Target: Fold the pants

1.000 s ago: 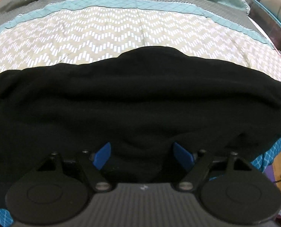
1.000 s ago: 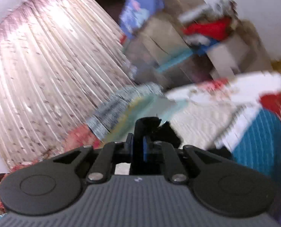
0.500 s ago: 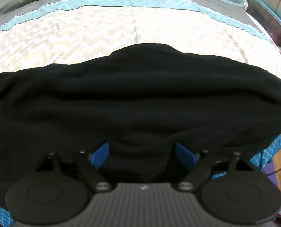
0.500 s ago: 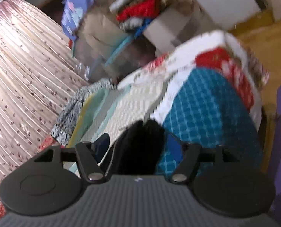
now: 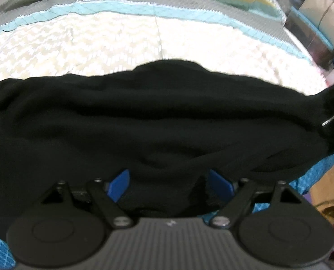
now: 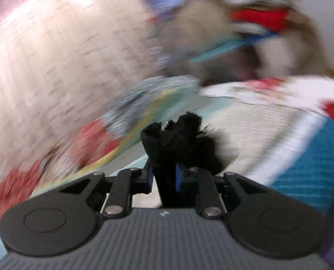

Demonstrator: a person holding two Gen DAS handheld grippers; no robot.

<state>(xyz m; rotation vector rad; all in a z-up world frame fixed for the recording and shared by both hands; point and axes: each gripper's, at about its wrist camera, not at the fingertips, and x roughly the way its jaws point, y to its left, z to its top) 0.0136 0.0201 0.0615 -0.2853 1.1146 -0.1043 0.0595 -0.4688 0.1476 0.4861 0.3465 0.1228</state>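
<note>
Black pants (image 5: 158,121) lie bunched across the patterned bedspread (image 5: 122,45) and fill the left wrist view. My left gripper (image 5: 169,184) points down at their near edge, jaws wide. Cloth lies between its blue fingers (image 5: 119,184) and hides the tips. At the right edge the pants' end (image 5: 333,103) rises off the bed. The right wrist view is blurred by motion. There my right gripper (image 6: 164,175) has its jaws closing on a wad of the black pants (image 6: 180,135), with the blue pads pressed against the cloth, above the bed.
Behind the bed hangs a pink pleated curtain (image 6: 54,56). Piled boxes and clothes (image 6: 245,27) stand past the bed's far corner. The bedspread's blue patterned side (image 6: 308,164) drops at the right, and wooden floor (image 5: 324,186) shows beyond the bed edge.
My right gripper opened half a second ago while swinging toward the bed's corner, and has since swung back and closed on black cloth. The pants' right end has lifted. The left gripper stayed put.
</note>
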